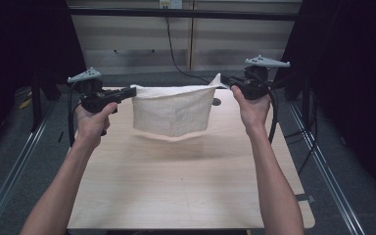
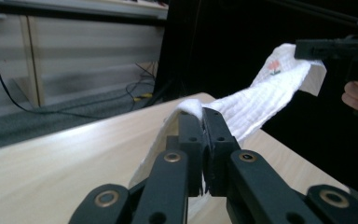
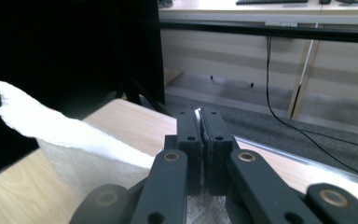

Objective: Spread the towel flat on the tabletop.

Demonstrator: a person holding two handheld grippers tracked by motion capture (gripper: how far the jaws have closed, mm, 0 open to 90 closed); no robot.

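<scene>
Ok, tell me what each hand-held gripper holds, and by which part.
Both hold one white cloth above the table: the left hand-held gripper pinches its upper left corner, the right hand-held gripper its upper right corner.

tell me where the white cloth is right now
In the high view the white cloth hangs above the far half of the wooden table, stretched between the left gripper and the right gripper, each clamping a top corner.

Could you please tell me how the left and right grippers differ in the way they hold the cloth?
The left gripper sits slightly lower than the right gripper. The left points rightward, the right leftward. Both are shut on an upper corner of the white cloth, which hangs above the table.
</scene>
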